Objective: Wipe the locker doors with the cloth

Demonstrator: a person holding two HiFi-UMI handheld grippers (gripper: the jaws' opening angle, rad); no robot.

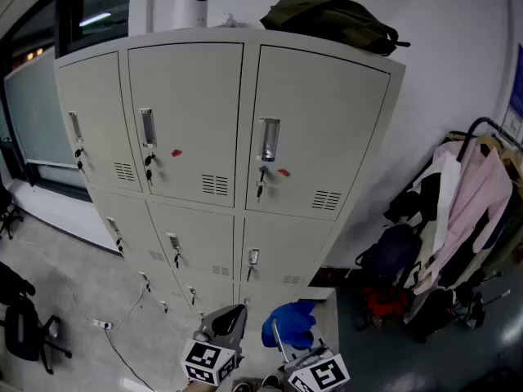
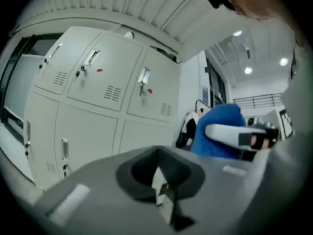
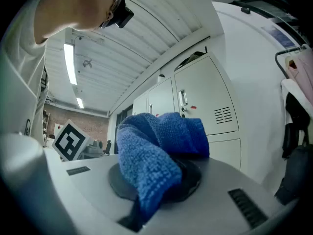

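Grey lockers (image 1: 229, 121), blue looped cloth (image 3: 161, 136) bunched in right gripper (image 3: 154, 179)

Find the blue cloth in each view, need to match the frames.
Head view: cloth at bottom centre, low in front of the lockers.
Left gripper view: cloth right of centre, mid-height.
Right gripper view: cloth dead centre, filling the foreground.
Shared landmark: top-right locker door with a red mark, in all three views.
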